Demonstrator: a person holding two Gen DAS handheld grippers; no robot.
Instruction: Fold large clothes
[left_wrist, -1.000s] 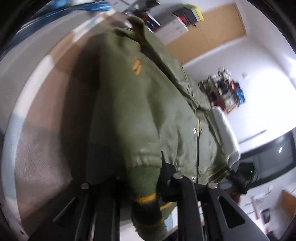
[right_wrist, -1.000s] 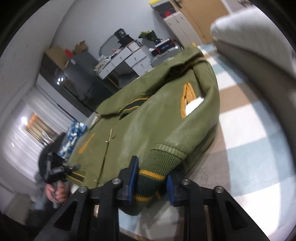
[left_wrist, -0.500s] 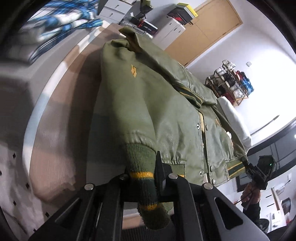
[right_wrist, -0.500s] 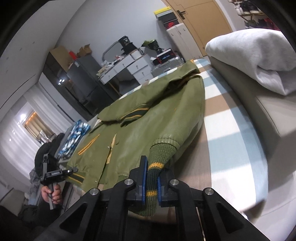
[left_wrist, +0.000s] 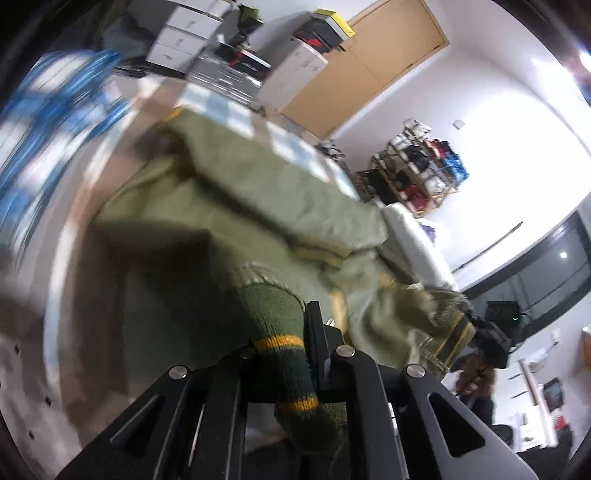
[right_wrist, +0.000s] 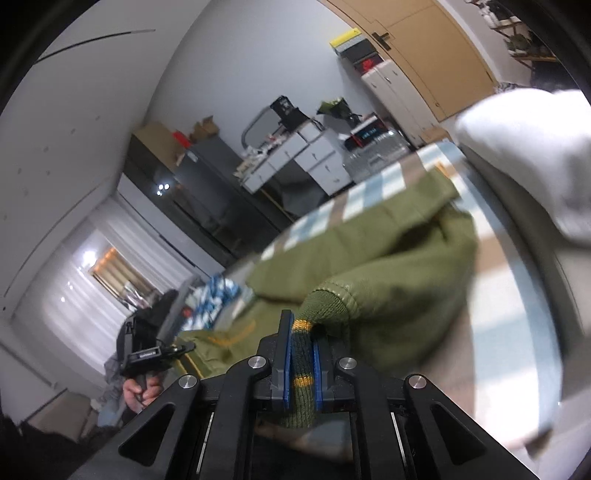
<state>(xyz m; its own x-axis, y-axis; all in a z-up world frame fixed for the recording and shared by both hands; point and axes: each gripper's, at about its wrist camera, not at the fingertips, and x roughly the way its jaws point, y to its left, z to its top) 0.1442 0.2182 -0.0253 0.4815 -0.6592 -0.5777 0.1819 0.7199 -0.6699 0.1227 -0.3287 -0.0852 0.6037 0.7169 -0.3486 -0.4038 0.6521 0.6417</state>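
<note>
An olive green jacket (left_wrist: 266, 199) lies on the striped bed with both sleeves lifted off it. My left gripper (left_wrist: 286, 345) is shut on one dark green knit cuff (left_wrist: 273, 314) with yellow stripes; the cuff's end hangs down past the jaws. My right gripper (right_wrist: 301, 352) is shut on the other cuff (right_wrist: 325, 306), pinched between its blue pads (right_wrist: 284, 354). Across the jacket (right_wrist: 388, 251), each view shows the opposite gripper: the right gripper (left_wrist: 493, 341) in the left wrist view, the left gripper (right_wrist: 155, 350) with the person's hand (right_wrist: 142, 391) in the right wrist view.
The bed cover (right_wrist: 491, 291) has blue, white and brown stripes. A white pillow (right_wrist: 535, 155) lies at the right side of the bed and a blue patterned cloth (left_wrist: 55, 110) at the other. White drawers (right_wrist: 306, 158) and a wooden door (left_wrist: 373, 55) stand beyond the bed's far end.
Both grippers have risen, pulling the cuffs and sleeves up off the bed, and the jacket bunches between them. The right jaws closed tight on their cuff over the second.
</note>
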